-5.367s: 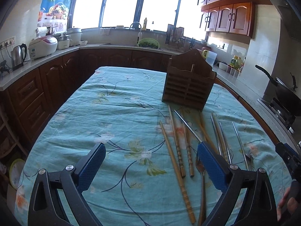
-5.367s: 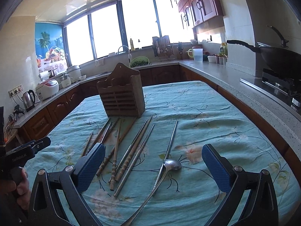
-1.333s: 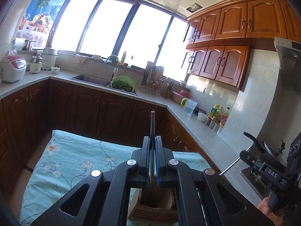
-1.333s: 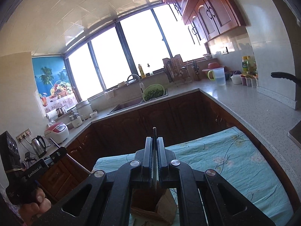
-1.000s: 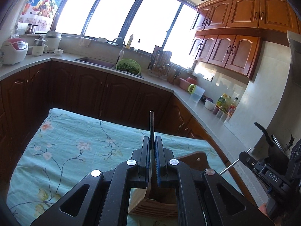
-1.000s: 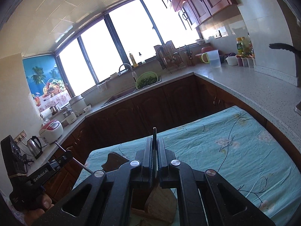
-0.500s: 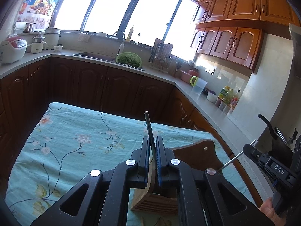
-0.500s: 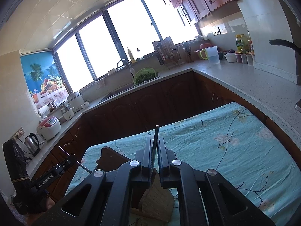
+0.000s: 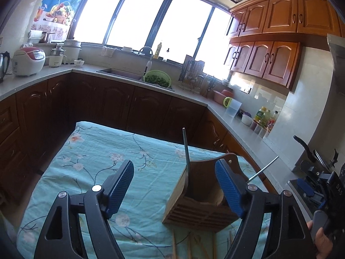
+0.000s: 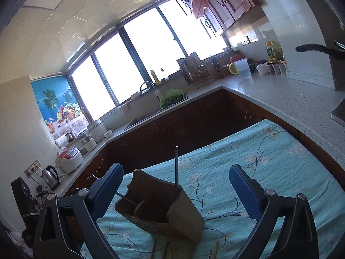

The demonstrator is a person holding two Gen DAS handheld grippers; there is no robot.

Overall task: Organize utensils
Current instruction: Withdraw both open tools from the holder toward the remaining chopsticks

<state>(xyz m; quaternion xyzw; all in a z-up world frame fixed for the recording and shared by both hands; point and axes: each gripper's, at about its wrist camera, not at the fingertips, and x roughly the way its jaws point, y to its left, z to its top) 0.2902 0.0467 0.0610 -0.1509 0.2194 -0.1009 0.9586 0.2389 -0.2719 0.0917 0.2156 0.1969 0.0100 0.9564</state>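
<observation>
Chopsticks (image 9: 185,151) stand in the holder (image 9: 200,202); both grippers, left (image 9: 174,188) and right (image 10: 175,191), have just opened wide, holder at 12 o'clock.

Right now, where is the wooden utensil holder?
The wooden utensil holder stands low and centre-right in the left wrist view, on the floral tablecloth, partly between the open left gripper fingers.

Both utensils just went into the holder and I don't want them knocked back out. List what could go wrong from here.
1. The metal utensil stands tall above the wooden holder, between the open left gripper's fingers; a sideways pull-back could catch it.
2. The other metal utensil leans far out of the holder toward the right gripper, so a bump might lever it out.
3. More utensils lie against the holder's base; nudging the holder may scatter them.
</observation>
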